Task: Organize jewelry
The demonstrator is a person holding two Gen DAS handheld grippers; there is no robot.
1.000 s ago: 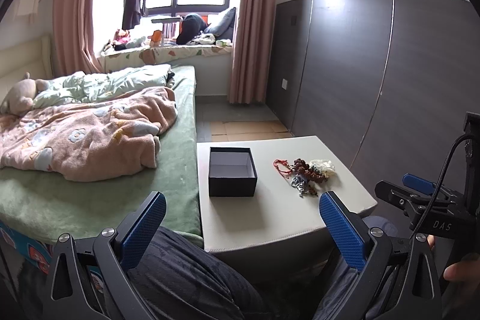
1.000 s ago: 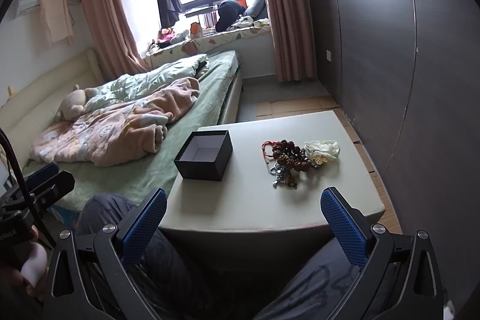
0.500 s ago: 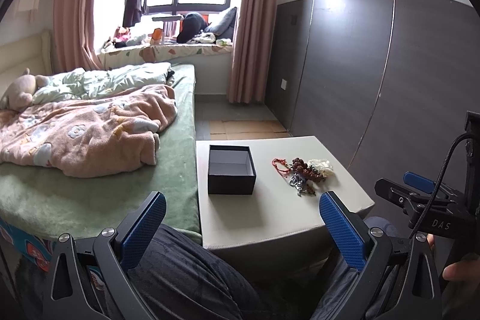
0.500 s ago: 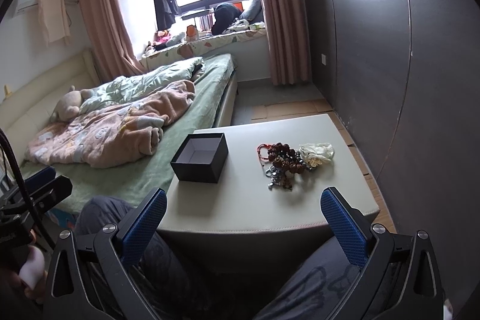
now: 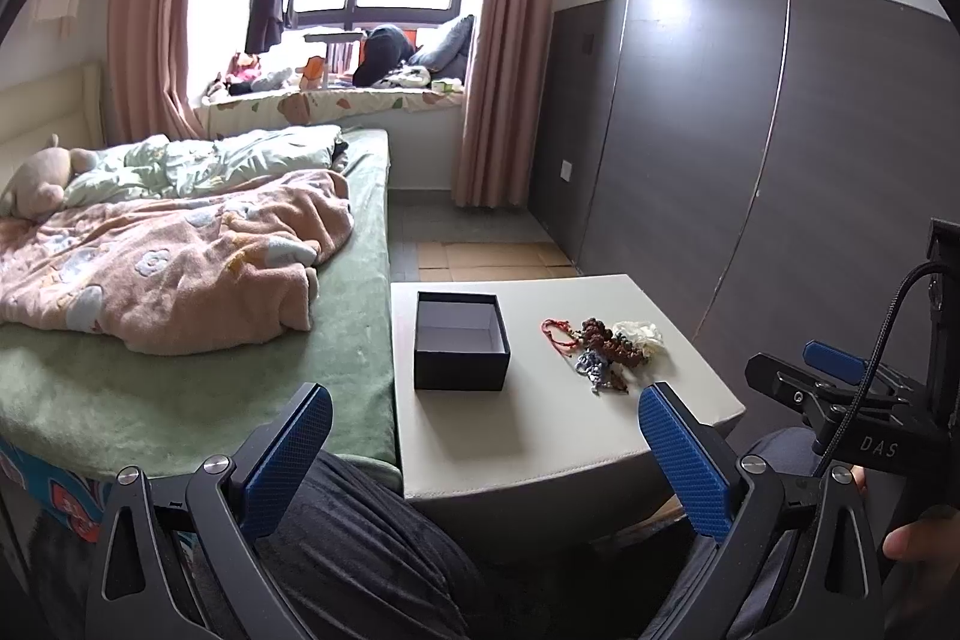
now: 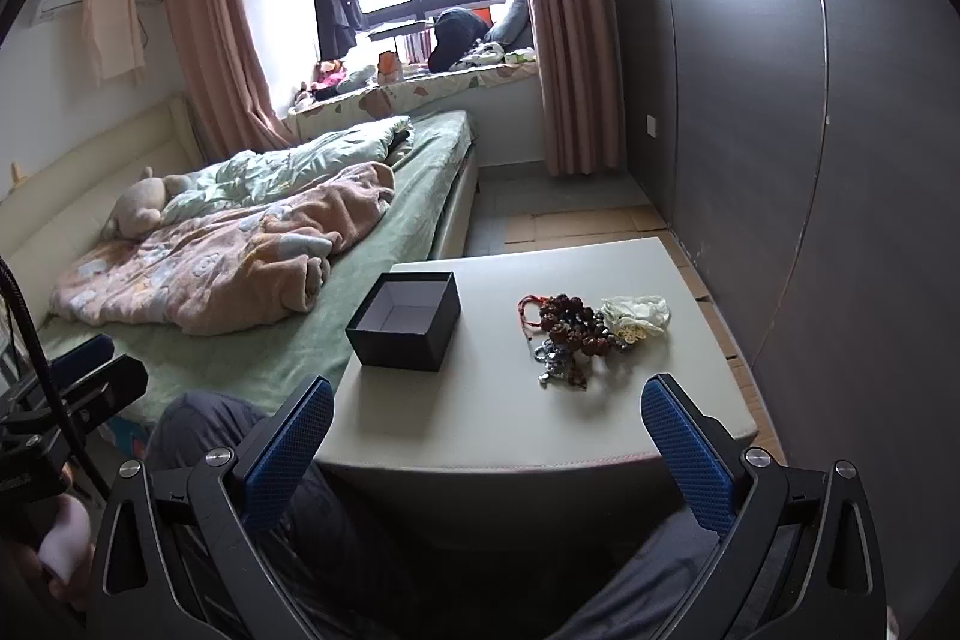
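Several pieces of jewelry [image 6: 579, 334] lie in one tangled heap on the right half of the pale tabletop [image 6: 480, 418]: a red cord, dark brown beads, silvery bits nearest the person, and something cream-white at the far right (cloth or lace, too small to tell). Just left of the heap, apart from it, stands an open black box [image 6: 408, 319], empty with a pale lining, probably the place meant for the pieces. Nothing has gone in yet, so sorting looks unstarted. Both tools hang back over the person's lap, short of the tabletop edge: the right gripper [image 6: 486, 430] has its blue fingers spread wide, holding nothing, and the left gripper [image 5: 483, 436] is likewise spread and empty. A bed [image 5: 180, 382] with a pink blanket borders the tabletop on the left.
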